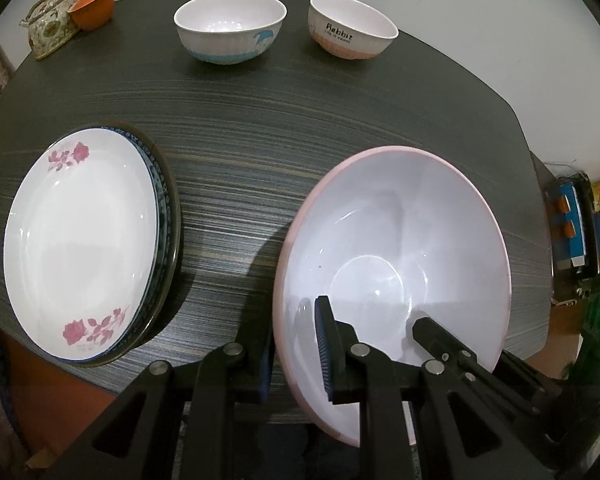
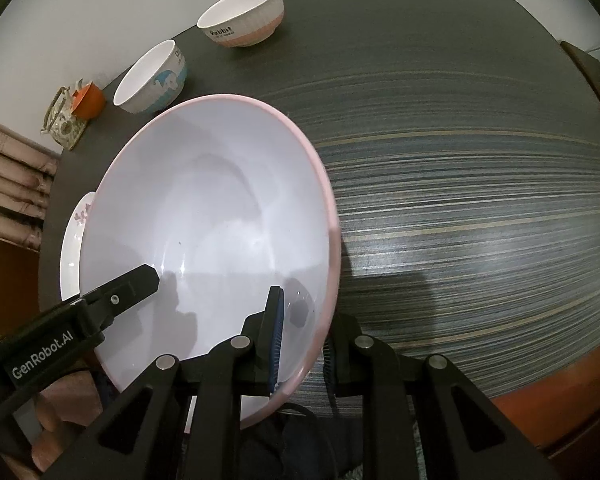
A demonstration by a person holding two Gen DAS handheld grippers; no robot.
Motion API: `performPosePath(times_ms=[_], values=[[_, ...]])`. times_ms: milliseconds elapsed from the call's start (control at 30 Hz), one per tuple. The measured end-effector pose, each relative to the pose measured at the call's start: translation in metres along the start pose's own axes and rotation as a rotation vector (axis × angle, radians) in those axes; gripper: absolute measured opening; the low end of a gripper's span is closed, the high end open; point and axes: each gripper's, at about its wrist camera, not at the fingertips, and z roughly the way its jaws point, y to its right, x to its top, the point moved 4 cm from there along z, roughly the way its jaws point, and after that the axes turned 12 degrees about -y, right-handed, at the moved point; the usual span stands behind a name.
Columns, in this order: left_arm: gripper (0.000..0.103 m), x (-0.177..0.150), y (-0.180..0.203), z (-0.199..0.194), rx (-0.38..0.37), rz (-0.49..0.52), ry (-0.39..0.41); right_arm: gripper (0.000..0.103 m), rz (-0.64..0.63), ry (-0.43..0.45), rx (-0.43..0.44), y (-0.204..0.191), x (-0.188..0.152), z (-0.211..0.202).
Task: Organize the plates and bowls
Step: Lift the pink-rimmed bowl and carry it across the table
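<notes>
Hand-held grippers, left (image 1: 296, 350) and right (image 2: 302, 344), apparently both pinch pink bowl (image 1: 400, 232) rim

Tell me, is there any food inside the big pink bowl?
No. In the right wrist view the inside of the big pink bowl is bare and white, with only the finger of the right gripper over its rim.

pink-rimmed bowl (image 1: 396, 240) tilted, gripped | rose plate (image 1: 80, 240) stacked | two bowls (image 1: 230, 28) upright

Big bowl (image 1: 392, 240) at near edge of tabletop (image 1: 260, 132); stacked plates (image 1: 80, 240) to its left; two small bowls (image 1: 230, 26) behind; teapot (image 1: 50, 26) far left.
</notes>
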Motion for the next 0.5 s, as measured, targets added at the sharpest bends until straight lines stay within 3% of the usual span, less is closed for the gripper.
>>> performPosePath(times_ms=[500], values=[[0.019,0.0029,-0.0057,0.0050,0.001,-0.013,-0.006,0.018,-0.004,-0.016,-0.003,0.0011,0.0006,0.0048]])
